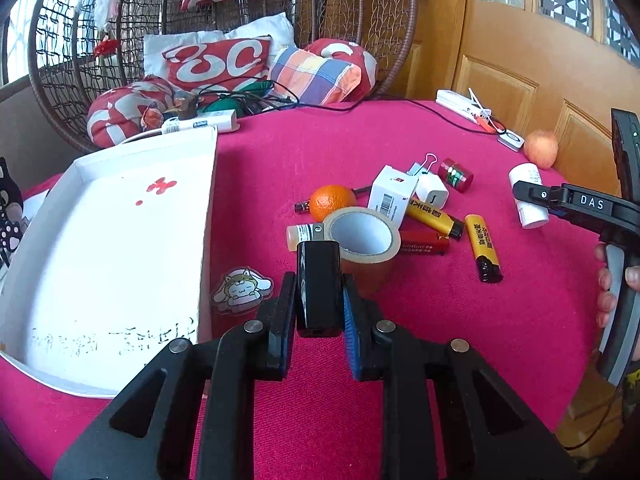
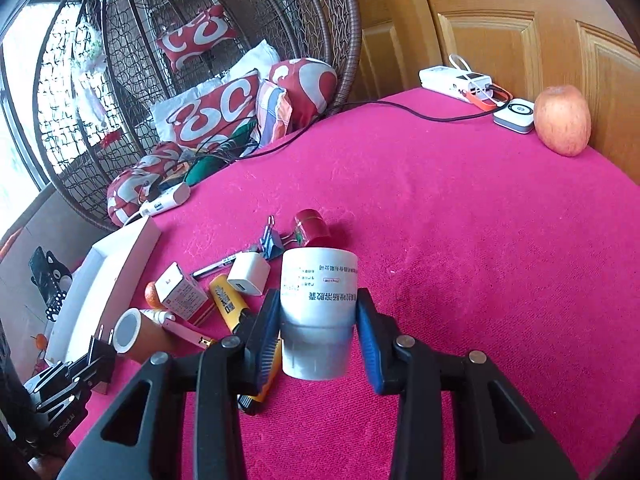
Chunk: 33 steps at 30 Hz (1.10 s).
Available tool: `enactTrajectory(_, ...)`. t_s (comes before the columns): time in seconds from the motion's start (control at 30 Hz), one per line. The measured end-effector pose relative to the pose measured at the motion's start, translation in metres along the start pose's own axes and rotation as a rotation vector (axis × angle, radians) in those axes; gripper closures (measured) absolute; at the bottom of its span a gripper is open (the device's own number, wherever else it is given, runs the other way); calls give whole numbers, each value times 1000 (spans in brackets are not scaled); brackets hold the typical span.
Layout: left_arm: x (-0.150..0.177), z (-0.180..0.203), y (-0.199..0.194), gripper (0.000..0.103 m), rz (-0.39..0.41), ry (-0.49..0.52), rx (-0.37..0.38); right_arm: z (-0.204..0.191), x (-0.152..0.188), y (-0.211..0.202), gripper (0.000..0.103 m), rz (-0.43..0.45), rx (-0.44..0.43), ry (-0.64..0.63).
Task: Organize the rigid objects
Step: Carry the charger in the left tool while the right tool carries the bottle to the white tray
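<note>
My left gripper [image 1: 318, 300] is shut on a black power adapter [image 1: 319, 286] and holds it above the pink tablecloth, just right of the white open box [image 1: 208, 216]. My right gripper [image 2: 318, 320] is shut on a white medicine bottle [image 2: 318, 312]; the bottle also shows in the left wrist view [image 1: 528, 194]. Between them lies a pile: a tape roll [image 1: 362, 236], an orange [image 1: 332, 200], a small white carton [image 1: 390, 194], a white charger [image 1: 432, 192], yellow lighters [image 1: 484, 252], a red lighter [image 1: 424, 242] and a red jar [image 1: 456, 174].
An apple [image 2: 562, 120], a white power bank [image 2: 454, 80] and a small white device [image 2: 516, 114] sit at the table's far right with a black cable. A cartoon sticker [image 1: 242, 290] lies by the box. A wicker hanging chair [image 1: 332, 4] with cushions stands behind the table.
</note>
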State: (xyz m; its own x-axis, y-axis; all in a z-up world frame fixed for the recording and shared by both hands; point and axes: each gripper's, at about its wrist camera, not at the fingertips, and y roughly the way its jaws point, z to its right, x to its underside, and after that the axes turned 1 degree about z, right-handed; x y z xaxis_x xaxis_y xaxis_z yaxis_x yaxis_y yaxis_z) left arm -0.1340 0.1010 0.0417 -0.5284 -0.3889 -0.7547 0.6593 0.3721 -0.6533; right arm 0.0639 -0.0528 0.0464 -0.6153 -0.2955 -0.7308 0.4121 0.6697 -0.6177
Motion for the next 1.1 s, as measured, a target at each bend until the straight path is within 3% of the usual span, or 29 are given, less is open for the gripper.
enactTrajectory(0.43, -2, -13, -19, 83, 51, -53, -1, -33, -7, -24, 66, 65, -105, -60)
enactTrajectory(1.1, -1, -43, -50, 83, 139, -120, -40, -68, -6, -27, 66, 53, -159, -136)
